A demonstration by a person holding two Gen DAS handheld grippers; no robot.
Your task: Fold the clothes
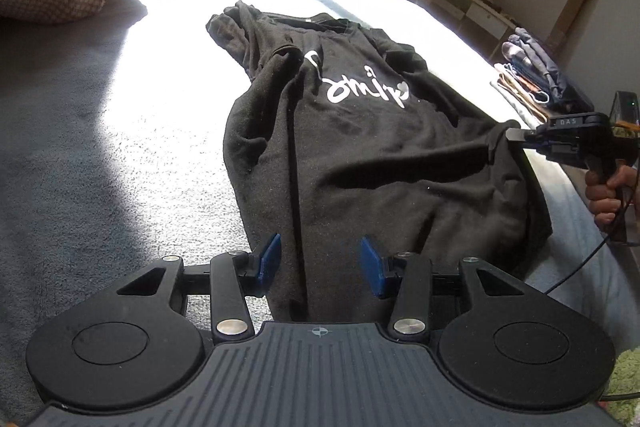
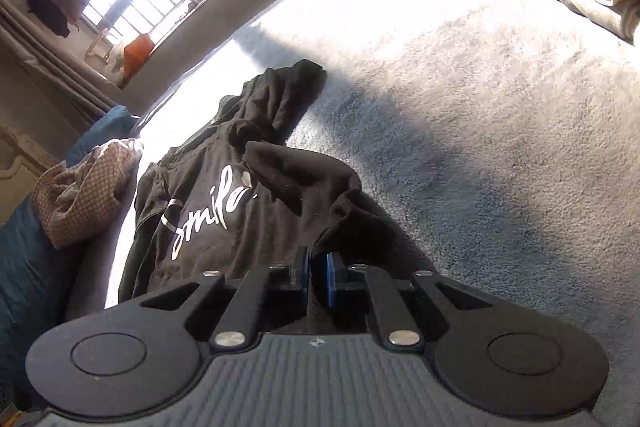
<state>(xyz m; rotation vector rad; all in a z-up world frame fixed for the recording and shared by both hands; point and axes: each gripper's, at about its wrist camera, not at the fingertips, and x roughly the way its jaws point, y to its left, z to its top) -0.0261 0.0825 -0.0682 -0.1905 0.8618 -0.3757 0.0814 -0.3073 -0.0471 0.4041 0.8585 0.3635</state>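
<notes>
Sunlit grey bed [image 1: 120, 147] bears a black shirt [image 1: 360, 155]; right hand-held gripper [image 2: 318, 275] pinches its edge thinly, liable to slip, left hand-held gripper [image 1: 320, 263] gaping empty.

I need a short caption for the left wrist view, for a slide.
Right claw pinches the edge of a black T-shirt on the bed; left claw open above its hem.

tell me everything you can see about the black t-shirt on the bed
The black t-shirt with white script lettering looks like soft cotton knit. It lies print-side up on the grey fleecy bed cover, rumpled, with one sleeve bunched and folded inward over the chest. The right gripper is shut on a pinch of its side edge, lifting the fabric into a ridge. The left gripper is open over the hem, its blue pads not pressing the cloth.
</notes>
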